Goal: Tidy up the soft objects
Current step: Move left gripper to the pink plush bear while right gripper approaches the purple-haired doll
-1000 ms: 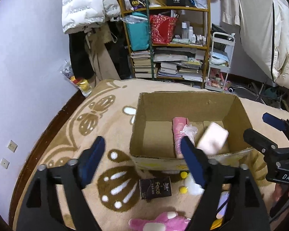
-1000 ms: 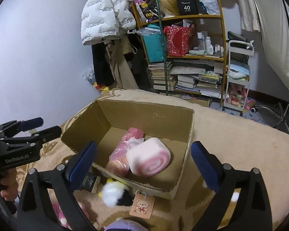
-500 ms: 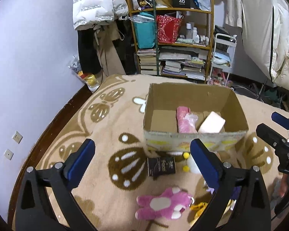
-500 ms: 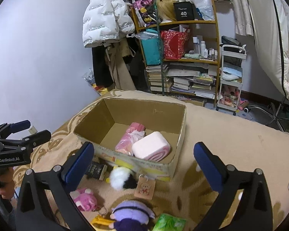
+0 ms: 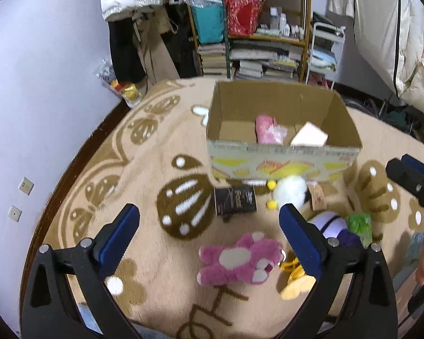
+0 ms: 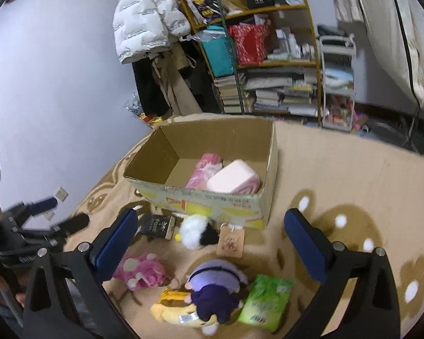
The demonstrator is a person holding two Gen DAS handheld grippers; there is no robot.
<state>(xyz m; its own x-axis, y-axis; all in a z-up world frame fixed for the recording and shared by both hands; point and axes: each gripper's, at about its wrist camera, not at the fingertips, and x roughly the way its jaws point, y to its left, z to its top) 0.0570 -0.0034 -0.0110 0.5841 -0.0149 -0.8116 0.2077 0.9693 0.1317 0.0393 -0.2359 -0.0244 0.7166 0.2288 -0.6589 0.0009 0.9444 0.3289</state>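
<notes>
Two items sit in the cardboard box (image 5: 282, 155) w/ the rest strewn near it, both the left gripper (image 5: 209, 226) & right gripper (image 6: 207, 231) gaping & empty, so the pink plush bear (image 5: 237, 260) could squash & slip out, or the purple doll (image 6: 214, 285) snag the yellow toy (image 6: 172, 309) it overlaps.

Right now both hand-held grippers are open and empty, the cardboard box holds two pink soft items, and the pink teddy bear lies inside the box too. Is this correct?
Not quite. The pink teddy bear lies on the carpet in front of the cardboard box, not inside it; the left wrist view shows this. The left hand-held gripper and right hand-held gripper are open and empty, and the box holds two pink soft items.
</notes>
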